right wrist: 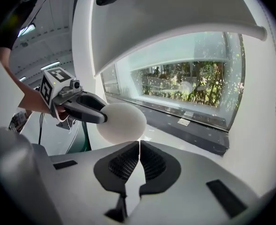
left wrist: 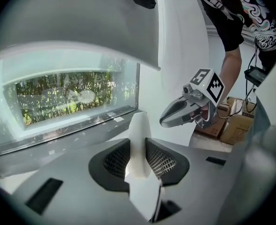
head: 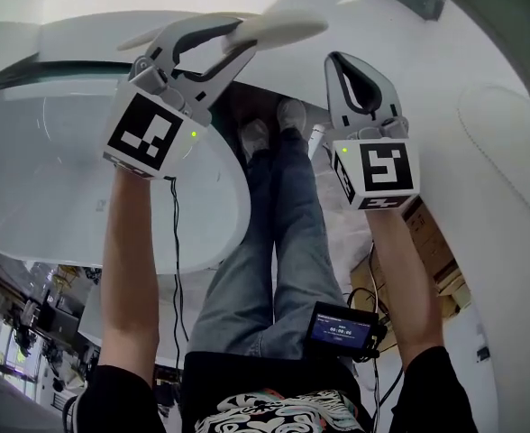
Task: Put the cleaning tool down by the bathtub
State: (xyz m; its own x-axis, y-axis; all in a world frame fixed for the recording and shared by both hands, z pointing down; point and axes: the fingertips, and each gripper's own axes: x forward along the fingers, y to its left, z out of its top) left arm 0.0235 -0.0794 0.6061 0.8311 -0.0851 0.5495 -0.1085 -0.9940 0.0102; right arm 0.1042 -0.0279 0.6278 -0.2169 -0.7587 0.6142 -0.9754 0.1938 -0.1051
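Looking down in the head view: gripping a white scrubber (head: 278,27) by one end in the left tool (head: 236,40), with the scrubber's long axis running up and to the right, away from the hand and ending just above the tip of the right tool (head: 344,65); carrying nothing in the right tool, with its jaws pressed together. Standing with both shoes (head: 292,115) just beside the white bathtub (head: 76,206), spreading out left of and below the two tools, so lying on the left hand's side. Looking along the left tool's jaws in the left gripper view: pinching the scrubber (left wrist: 139,125) edge-on, thin and upright, with the jaws held only narrowly apart by its thickness, the right tool (left wrist: 168,117) hovering off to the right and apart from it, and a window (left wrist: 67,97) lying beyond. Looking along the right tool's jaws in the right gripper view: meeting flush with nothing between them, while facing the broad round face of the scrubber (right wrist: 121,122) sticking out of the left tool (right wrist: 96,114) just ahead and to the left. Judging from all this: probably needing to go down and leftward with the left hand, laying the scrubber's long side along the tub's foot, with the right hand kept out of it.
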